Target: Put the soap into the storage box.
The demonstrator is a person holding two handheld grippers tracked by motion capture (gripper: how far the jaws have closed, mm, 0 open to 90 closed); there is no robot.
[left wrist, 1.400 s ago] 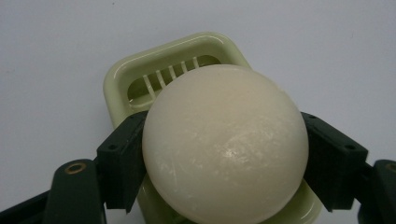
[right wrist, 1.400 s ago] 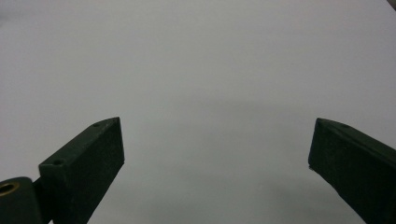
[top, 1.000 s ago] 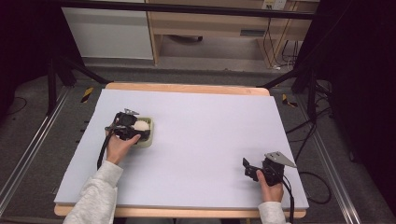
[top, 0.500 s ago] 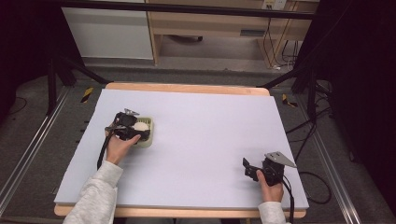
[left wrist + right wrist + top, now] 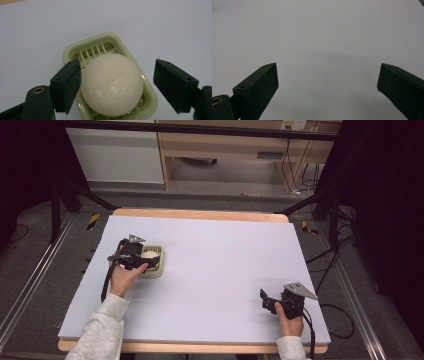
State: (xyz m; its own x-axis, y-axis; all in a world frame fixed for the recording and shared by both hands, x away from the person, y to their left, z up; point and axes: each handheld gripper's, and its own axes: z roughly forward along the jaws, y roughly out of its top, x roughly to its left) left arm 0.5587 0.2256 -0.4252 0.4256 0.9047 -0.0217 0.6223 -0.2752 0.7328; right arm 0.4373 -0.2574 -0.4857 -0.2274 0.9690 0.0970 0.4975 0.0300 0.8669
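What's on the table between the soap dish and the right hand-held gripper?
Nothing: in the high view the stretch of table between the soap dish and the right hand-held gripper is bare.

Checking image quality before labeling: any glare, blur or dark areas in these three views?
High view: even light on the table, surroundings fall into dark, picture slightly soft. Left gripper view: sharp, with small shiny highlights on the soap in its green dish, no blown-out glare; the left gripper casts little shadow. Right gripper view: dim and grey, with a faint soft shadow band on the bare surface ahead of the right gripper.
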